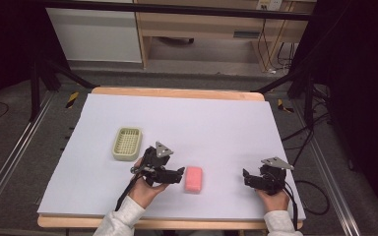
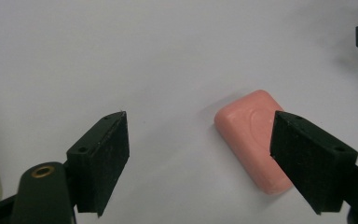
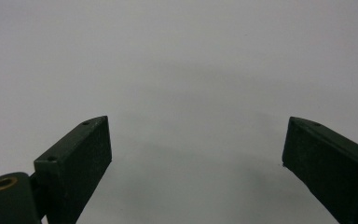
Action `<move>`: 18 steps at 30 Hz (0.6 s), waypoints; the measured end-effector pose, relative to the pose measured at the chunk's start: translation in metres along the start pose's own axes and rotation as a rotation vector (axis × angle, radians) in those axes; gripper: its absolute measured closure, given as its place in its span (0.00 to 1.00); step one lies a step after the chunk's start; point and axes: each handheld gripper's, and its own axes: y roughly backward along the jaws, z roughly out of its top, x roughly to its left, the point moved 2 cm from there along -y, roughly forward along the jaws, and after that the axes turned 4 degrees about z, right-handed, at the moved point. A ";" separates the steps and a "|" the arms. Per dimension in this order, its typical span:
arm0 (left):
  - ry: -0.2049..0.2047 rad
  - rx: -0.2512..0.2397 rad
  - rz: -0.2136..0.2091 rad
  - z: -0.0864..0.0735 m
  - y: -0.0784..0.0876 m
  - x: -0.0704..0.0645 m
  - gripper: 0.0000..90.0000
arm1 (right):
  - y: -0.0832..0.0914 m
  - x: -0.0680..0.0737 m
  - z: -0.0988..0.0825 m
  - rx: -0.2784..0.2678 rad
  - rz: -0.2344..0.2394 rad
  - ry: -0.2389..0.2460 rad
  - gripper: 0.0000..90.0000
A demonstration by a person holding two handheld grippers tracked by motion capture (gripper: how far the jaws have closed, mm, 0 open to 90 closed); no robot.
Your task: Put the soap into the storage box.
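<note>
A pink soap bar (image 1: 193, 179) lies flat on the white sheet near the front middle. My left gripper (image 1: 178, 173) is open just left of it, jaws pointing toward the bar. In the left gripper view the soap (image 2: 254, 137) lies ahead and right, partly behind the right jaw, with nothing held between the jaws (image 2: 200, 140). My right gripper (image 1: 246, 177) rests near the front right, open and pointing left, apart from the soap. Between its jaws (image 3: 196, 140) there is bare white sheet.
A pale yellow-green slotted soap dish (image 1: 127, 143) sits on the white sheet (image 1: 187, 118) left of centre, behind my left gripper. The wooden table edge (image 1: 177, 92) frames the sheet. Cables trail from both grippers toward the front edge.
</note>
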 end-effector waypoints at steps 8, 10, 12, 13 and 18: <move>-0.011 0.009 -0.015 0.003 -0.009 -0.014 0.21 | -0.001 0.000 0.000 0.001 0.004 0.009 0.09; -0.018 0.015 -0.020 0.004 -0.014 -0.020 0.21 | -0.001 0.001 0.000 0.001 0.005 0.008 0.09; -0.024 0.025 -0.019 0.003 -0.017 -0.024 0.21 | -0.001 0.001 0.000 0.001 0.006 0.008 0.09; -0.021 0.025 -0.020 0.003 -0.018 -0.026 0.21 | -0.001 0.001 0.000 0.003 0.006 0.006 0.09; -0.032 0.049 -0.015 0.001 -0.026 -0.032 0.21 | -0.001 0.001 0.000 0.003 0.006 0.006 0.09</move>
